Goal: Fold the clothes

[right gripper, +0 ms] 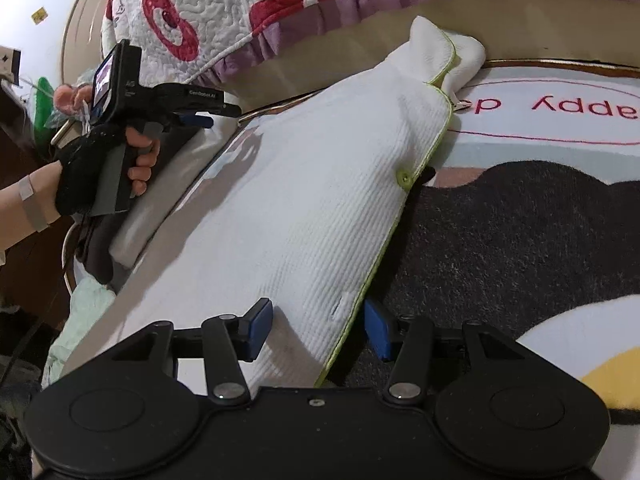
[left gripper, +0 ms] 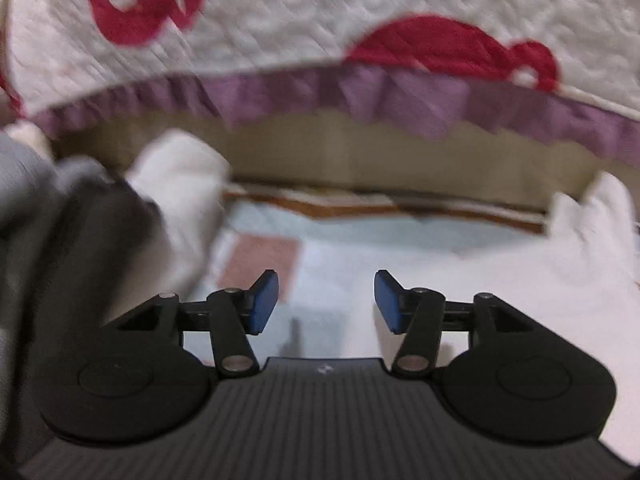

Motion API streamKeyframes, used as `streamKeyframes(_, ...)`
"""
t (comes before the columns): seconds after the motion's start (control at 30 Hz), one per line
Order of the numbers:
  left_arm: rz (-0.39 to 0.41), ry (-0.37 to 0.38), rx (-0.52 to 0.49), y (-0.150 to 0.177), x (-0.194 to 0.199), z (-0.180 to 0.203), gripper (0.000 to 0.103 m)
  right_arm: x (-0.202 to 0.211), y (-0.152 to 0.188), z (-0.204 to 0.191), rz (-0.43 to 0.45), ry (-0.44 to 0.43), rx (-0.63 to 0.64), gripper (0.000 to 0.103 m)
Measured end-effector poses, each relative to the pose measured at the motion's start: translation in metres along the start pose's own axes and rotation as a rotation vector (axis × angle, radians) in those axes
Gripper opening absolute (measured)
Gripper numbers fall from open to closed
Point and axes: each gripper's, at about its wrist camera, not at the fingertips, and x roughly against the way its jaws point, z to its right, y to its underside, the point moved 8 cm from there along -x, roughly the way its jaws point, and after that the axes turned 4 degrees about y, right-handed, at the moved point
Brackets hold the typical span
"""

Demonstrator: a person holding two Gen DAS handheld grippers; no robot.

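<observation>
Lying flat on the printed rug (right gripper: 520,232), the white garment (right gripper: 288,220) (lime-green trim, one green button) reaches toward the quilted bedspread (right gripper: 224,4). Your right gripper (right gripper: 318,330) straddles its hem, jaws apart; your left gripper (left gripper: 326,300) hangs released, holding nothing.

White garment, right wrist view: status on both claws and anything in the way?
Both claws open: right claw straddling green-trimmed hem, left claw empty. White garment flat on rug, unfolded. Nothing blocking.
</observation>
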Motion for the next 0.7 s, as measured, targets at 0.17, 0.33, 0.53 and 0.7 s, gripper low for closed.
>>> streamKeyframes(0.17, -0.092, 0.110, -0.026, 0.054, 0.027, 0.013, 0.052, 0.000, 0.001, 0.000, -0.008, -0.009, -0.014, 0.056)
streamKeyframes(0.33, -0.209, 0.125, -0.039, 0.116, 0.063, 0.006, 0.052, -0.001, 0.002, -0.001, -0.012, -0.017, -0.036, 0.058)
streamKeyframes(0.53, -0.258, 0.092, 0.005, 0.168, 0.130, -0.044, 0.056, -0.006, 0.002, -0.007, -0.014, -0.018, -0.070, 0.062)
streamKeyframes(0.7, -0.288, 0.071, 0.048, 0.212, 0.175, -0.081, 0.056, -0.004, 0.007, -0.014, -0.030, 0.024, -0.051, 0.063)
